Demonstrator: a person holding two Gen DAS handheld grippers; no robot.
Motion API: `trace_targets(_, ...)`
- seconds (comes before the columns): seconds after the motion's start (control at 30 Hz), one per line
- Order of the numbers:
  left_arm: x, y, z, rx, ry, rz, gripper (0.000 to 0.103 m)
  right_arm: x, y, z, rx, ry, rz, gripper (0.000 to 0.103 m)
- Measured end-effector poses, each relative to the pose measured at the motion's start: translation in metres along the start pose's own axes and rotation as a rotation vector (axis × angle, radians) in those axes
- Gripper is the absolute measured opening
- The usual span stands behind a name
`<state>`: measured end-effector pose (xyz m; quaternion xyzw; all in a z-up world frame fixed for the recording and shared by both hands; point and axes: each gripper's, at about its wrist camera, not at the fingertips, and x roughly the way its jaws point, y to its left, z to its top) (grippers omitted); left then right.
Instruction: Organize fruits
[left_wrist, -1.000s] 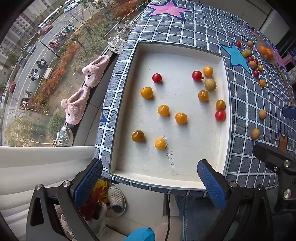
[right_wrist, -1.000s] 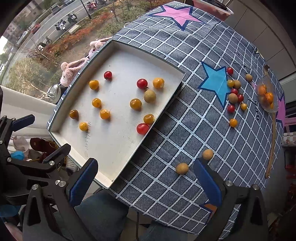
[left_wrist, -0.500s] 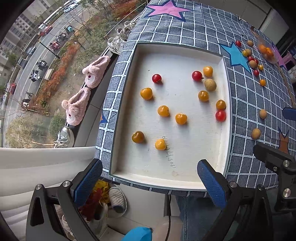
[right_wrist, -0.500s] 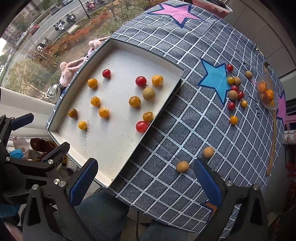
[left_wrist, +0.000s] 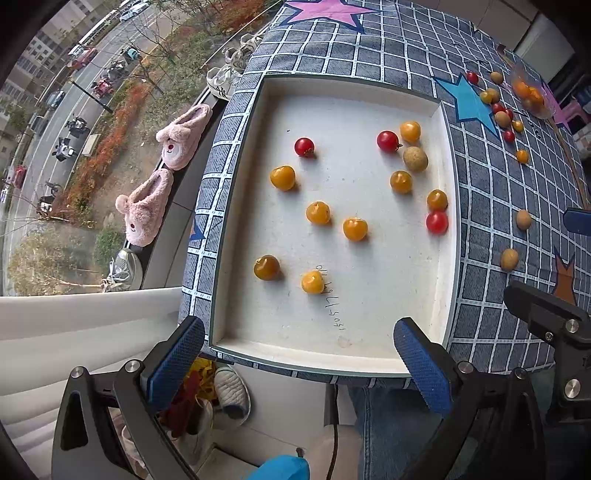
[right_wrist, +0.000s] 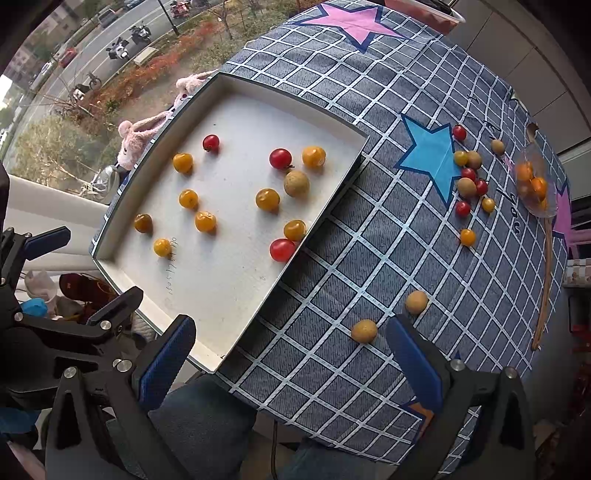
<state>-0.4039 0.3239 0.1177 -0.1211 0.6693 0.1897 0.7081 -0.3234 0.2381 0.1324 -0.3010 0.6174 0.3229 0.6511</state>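
the clear bowl (left_wrist: 532, 96) near the far right of the left wrist view is blurred by the lens, so the orange fruits inside it cannot be counted. the handwritten digits (left_wrist: 330, 299) on the tray floor are too small to read surely. in the right wrist view the red container (right_wrist: 424, 11) at the top is cut off by the frame edge, and the left gripper (right_wrist: 48, 236) shows only one blue fingertip at the left edge. the shoes (left_wrist: 207, 391) under the table are partly hidden behind the blue pads (left_wrist: 173, 363).
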Motion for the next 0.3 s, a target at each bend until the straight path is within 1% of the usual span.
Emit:
trace_targets(0.13, -0.0005, 0.0, 0.0004, 0.0, -0.004, -0.007, 0.103, 0.0003, 0.0002, -0.0001, 0.001, 0.0, 0.001, 0.103)
trace_targets(0.3, -0.0057, 0.0016, 0.0007, -0.007, -0.032, -0.016, 0.103, -0.0002, 0.0, 0.0, 0.001, 0.0, 0.0, 0.103)
